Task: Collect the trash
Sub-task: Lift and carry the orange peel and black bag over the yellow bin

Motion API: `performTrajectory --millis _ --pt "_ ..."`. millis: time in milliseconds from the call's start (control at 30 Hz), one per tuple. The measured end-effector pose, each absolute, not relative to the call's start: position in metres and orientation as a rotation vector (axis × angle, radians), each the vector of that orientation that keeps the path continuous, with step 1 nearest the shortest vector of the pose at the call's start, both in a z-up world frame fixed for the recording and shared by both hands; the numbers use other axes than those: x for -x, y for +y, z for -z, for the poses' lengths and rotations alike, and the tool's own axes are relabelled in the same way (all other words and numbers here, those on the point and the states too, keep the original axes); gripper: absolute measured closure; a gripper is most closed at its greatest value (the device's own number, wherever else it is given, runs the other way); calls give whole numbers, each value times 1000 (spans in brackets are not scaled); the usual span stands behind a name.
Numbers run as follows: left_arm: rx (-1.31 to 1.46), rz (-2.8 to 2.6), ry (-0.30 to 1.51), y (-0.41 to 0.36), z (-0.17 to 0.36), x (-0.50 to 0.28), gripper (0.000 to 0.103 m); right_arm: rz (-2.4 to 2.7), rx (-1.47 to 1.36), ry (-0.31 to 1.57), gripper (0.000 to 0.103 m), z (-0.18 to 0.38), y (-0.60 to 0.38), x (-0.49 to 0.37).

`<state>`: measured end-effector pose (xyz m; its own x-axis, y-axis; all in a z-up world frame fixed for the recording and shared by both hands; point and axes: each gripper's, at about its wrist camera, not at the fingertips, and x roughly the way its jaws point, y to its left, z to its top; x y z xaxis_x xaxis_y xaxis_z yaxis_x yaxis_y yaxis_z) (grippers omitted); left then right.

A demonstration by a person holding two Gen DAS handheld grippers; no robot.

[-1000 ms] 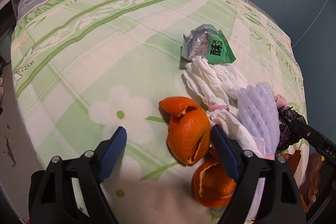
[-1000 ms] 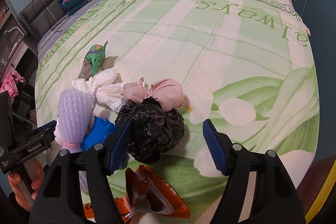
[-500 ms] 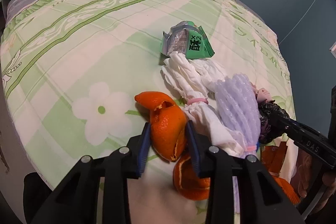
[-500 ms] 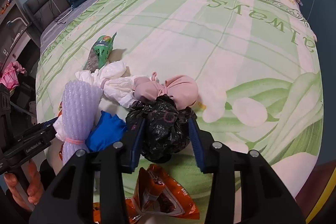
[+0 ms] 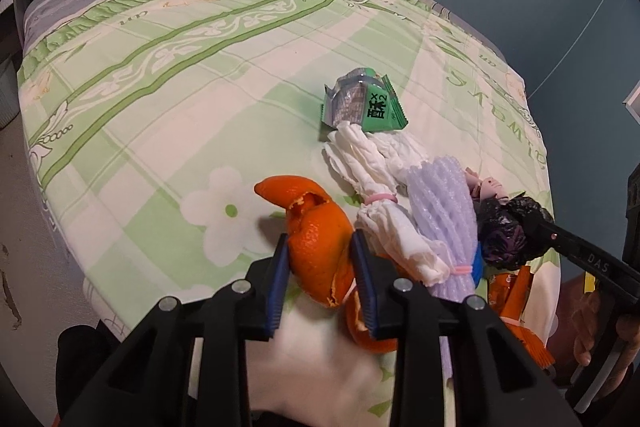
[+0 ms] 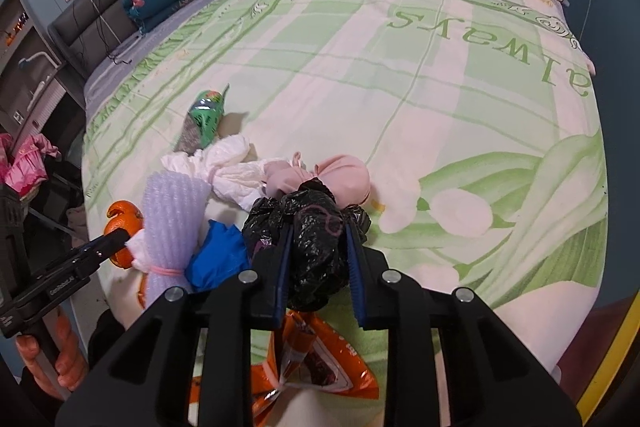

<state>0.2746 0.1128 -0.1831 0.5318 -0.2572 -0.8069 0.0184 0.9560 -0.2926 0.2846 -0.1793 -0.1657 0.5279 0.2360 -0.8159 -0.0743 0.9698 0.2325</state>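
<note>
My left claw (image 5: 320, 259) has just squeezed in on the orange peel (image 5: 318, 255) and grips it near the bed's (image 5: 160, 75) front edge. My right claw (image 6: 318, 247) has just squeezed in too and grips the black bag (image 6: 312, 243), by the front edge beside the pink bundle (image 6: 344, 179).
</note>
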Motion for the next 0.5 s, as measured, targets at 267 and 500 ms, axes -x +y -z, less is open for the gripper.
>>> performTrajectory --millis 267,500 --pt "273 148 976 123 172 -266 74 -179 -196 956 80 143 -194 -271" --pt "257 130 937 129 154 -256 74 -187 -216 914 80 125 -204 -256"
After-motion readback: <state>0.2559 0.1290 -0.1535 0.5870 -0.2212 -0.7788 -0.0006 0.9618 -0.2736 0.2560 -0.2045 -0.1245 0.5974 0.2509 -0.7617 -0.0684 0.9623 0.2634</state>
